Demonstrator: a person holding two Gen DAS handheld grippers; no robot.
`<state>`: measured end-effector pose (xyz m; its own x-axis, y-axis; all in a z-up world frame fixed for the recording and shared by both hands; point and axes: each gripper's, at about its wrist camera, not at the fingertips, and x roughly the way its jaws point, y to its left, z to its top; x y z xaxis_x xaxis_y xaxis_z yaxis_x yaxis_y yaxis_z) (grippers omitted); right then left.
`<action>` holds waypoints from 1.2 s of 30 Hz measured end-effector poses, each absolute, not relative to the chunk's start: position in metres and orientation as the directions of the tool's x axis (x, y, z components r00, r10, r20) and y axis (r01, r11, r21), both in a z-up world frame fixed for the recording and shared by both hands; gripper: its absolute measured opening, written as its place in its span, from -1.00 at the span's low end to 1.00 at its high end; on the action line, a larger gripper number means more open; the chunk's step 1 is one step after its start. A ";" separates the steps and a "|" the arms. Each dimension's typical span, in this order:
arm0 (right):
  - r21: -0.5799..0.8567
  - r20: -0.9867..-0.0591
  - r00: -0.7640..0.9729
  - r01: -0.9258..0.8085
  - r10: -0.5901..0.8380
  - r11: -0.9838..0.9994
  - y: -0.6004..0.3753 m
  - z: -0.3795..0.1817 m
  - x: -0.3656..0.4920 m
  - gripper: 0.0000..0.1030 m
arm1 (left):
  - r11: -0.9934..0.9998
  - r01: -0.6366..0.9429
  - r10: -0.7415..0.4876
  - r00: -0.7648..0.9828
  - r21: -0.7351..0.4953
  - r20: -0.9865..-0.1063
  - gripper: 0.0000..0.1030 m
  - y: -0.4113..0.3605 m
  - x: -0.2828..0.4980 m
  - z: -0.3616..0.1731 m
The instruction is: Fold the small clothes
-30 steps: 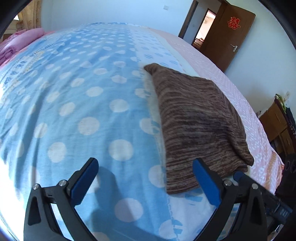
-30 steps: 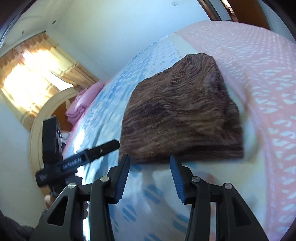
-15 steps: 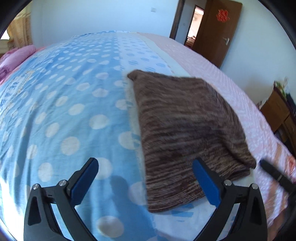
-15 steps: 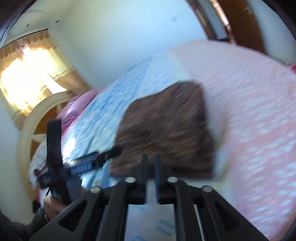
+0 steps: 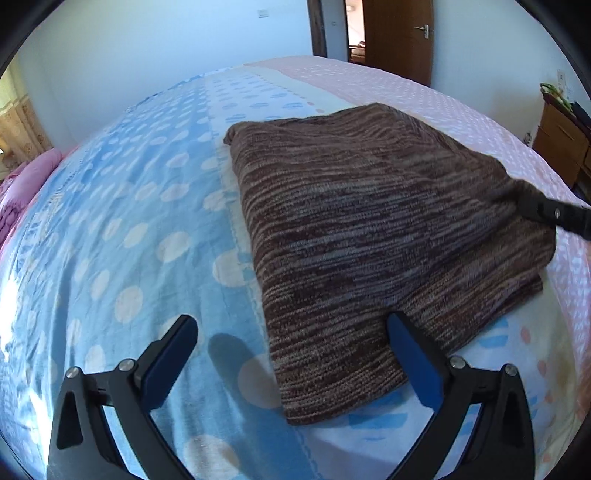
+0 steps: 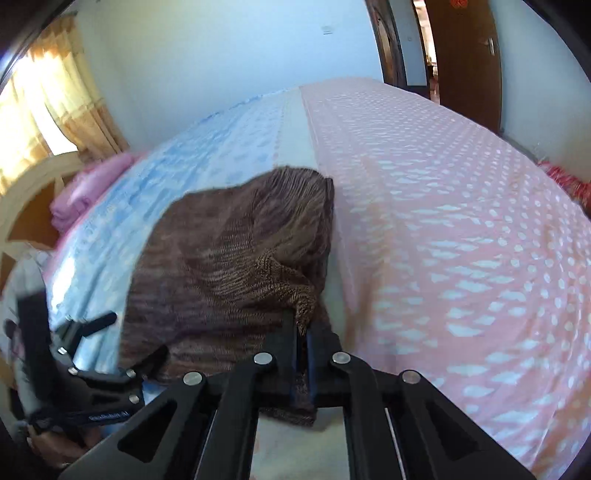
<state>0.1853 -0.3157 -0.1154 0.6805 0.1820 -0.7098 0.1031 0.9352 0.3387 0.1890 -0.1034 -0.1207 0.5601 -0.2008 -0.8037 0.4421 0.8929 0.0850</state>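
A brown striped knitted garment [image 5: 376, 229] lies folded on the bed, over the seam between the blue dotted and pink parts of the cover. My left gripper [image 5: 291, 354] is open, with its jaws on either side of the garment's near left corner, just above the cover. My right gripper [image 6: 303, 332] is shut on the garment's right edge [image 6: 295, 288] and lifts a pinch of the knit. It shows in the left wrist view as a black tip [image 5: 554, 214] at the garment's right side. The left gripper shows at the lower left of the right wrist view [image 6: 92, 354].
The bed cover is blue with pale dots [image 5: 122, 221] on the left and pink [image 6: 461, 229] on the right. A pink pillow [image 6: 88, 192] lies by the wooden headboard. A wooden cabinet [image 5: 565, 140] stands right of the bed, a brown door [image 5: 399, 33] behind it.
My right gripper has shut, moved onto the garment's right edge and pinched it. My left gripper has moved right, so its open jaws now straddle the garment's near corner.
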 end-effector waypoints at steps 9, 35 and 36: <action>0.344 -0.726 0.651 0.067 0.221 0.936 -0.334 -0.113 0.169 -0.25 | 0.831 0.532 -0.428 0.419 -0.166 -0.801 0.94 -0.064 0.203 -0.095; 0.381 -0.679 0.659 -0.061 0.324 0.922 -0.315 -0.152 0.297 -0.07 | 0.936 0.289 -0.332 0.543 -0.199 -0.772 0.79 -0.110 0.292 -0.110; 0.387 -0.673 0.660 -0.070 0.334 0.919 -0.314 -0.153 0.298 -0.15 | 0.935 0.296 -0.334 0.546 -0.196 -0.768 0.66 -0.110 0.291 -0.110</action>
<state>0.2979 -0.3137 -0.1528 0.6602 0.3338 -0.6728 -0.0701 0.9193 0.3873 0.2907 -0.1105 -0.1101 0.5461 -0.3336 -0.7685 0.2957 0.9350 -0.1958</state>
